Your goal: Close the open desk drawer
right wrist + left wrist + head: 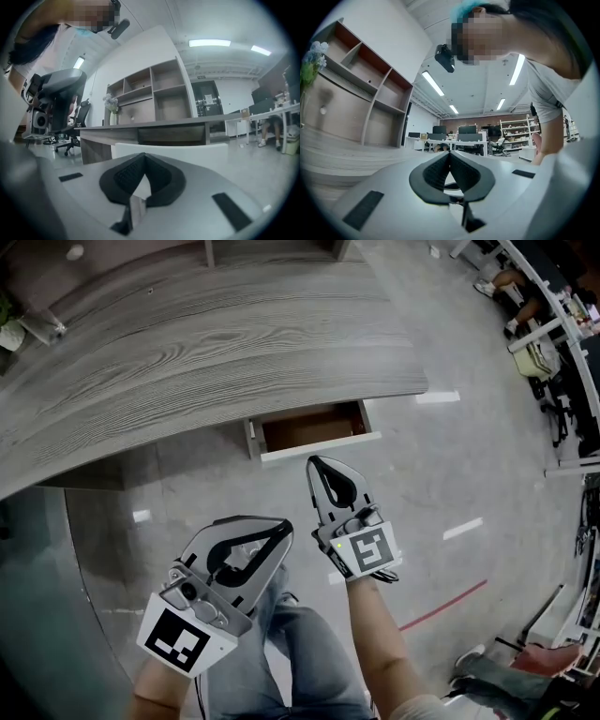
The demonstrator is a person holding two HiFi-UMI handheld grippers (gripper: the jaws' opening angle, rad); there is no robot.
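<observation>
Under the grey wood-grain desk (206, 343), the drawer (319, 444) stands pulled out, showing a brown inside and a white front panel. My right gripper (314, 464) is shut and empty, its tip just in front of that white panel without clearly touching it. In the right gripper view the drawer front (187, 149) fills the space right behind the shut right gripper (144, 155). My left gripper (286, 527) is lower and to the left, shut on nothing and away from the drawer. In its own view the left gripper (450, 153) points out into the office.
Behind the desk stands a wall shelf unit (154, 91) with a vase of flowers (110, 104). An office chair (70, 123) stands at the left. Other desks and chairs (553, 343) line the far right. A red floor line (445, 604) runs beside my legs (300, 643).
</observation>
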